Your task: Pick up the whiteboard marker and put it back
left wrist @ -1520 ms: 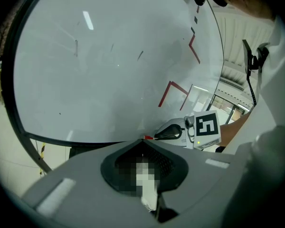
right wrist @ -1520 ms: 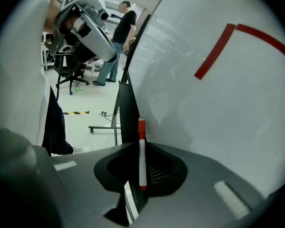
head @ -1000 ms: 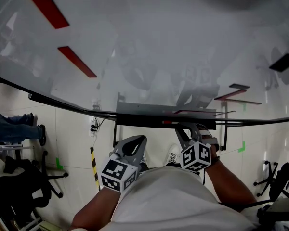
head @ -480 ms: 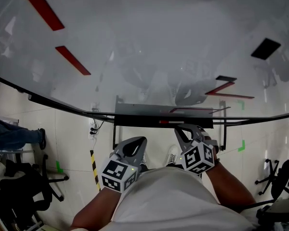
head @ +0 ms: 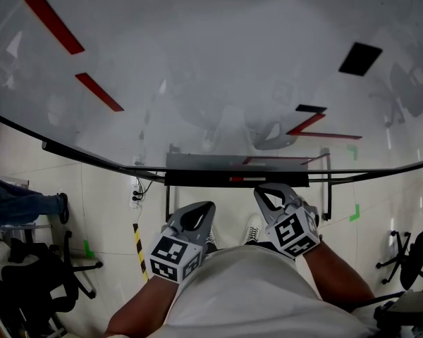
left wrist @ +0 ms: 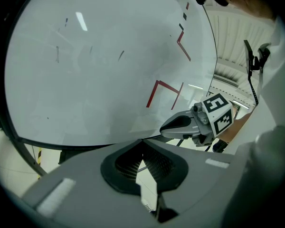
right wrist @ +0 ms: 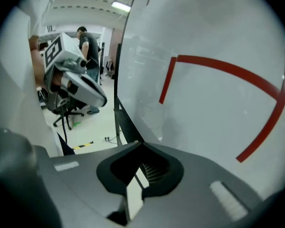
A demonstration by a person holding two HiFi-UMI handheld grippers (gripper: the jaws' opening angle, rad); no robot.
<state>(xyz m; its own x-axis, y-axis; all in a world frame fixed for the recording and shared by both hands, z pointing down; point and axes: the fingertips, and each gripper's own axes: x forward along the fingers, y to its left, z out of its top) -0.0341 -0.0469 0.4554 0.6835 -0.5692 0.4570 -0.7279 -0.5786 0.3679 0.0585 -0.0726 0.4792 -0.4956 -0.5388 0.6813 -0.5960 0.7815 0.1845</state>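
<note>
A big whiteboard (head: pixel 211 62) with red strokes (head: pixel 99 92) fills the head view. Under its lower edge hangs a grey tray (head: pixel 197 163) with a small red thing (head: pixel 237 179) on its front. It is too small to tell whether that is the marker. My left gripper (head: pixel 199 211) and right gripper (head: pixel 269 194) are held close to my body below the tray. Both are shut with nothing between their tips. In the left gripper view the left gripper (left wrist: pixel 142 140) points at the board, with the right gripper (left wrist: pixel 183 124) beside it. The right gripper (right wrist: pixel 142 144) faces a red bracket stroke (right wrist: pixel 218 70).
Two black rectangles (head: pixel 359 58) (head: pixel 310 108) sit on the board. Office chairs stand at the left (head: pixel 28 280) and right (head: pixel 412 259). Yellow-black tape (head: pixel 137 248) marks the floor. A person's legs (head: pixel 21 206) show at the left, and another person (right wrist: pixel 88 42) stands behind.
The head view has tilted, so the black rectangles and red strokes on the board slid up and left. Both grippers stayed shut and almost still.
</note>
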